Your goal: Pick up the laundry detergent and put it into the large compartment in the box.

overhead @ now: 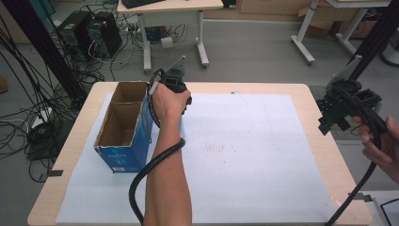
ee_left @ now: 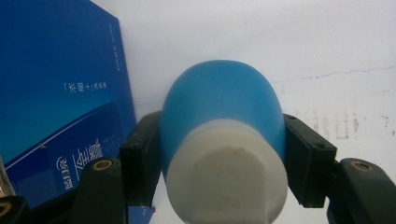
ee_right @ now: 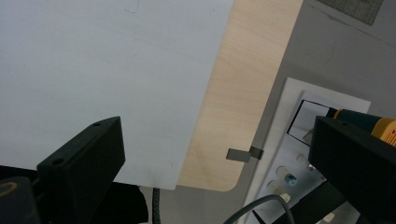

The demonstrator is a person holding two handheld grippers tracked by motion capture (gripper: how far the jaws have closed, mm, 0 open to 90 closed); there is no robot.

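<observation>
Left gripper [ee_left: 219,154] is clamped on a blue object with a white end [ee_left: 224,140], both black jaws pressing against its rounded sides, and the white end faces the camera in the left gripper view. What kind of object it is cannot be told. It sits just beside the blue cardboard box [ee_left: 56,93], over the white sheet [ee_left: 280,42] that covers the worktop. From the high view, the left hand [overhead: 167,101] wraps the left gripper [overhead: 181,96] at the right-hand wall of the open-topped blue box [overhead: 124,127], which stands upright near the left edge of the white sheet [overhead: 244,155]; its brown inside is split into two compartments, and the held object itself is hidden there by the hand.

Farther right, the middle of the sheet is bare apart from faint pencil marks. At the far right, the right gripper [overhead: 336,113] hangs off the worktop's [overhead: 320,127] right edge, held by the right hand [overhead: 381,146] with its cable trailing down. Its jaws stand wide apart in the right gripper view [ee_right: 219,163], with nothing between them; below lie the sheet's corner, the worktop's wooden edge [ee_right: 243,93] and the floor.
</observation>
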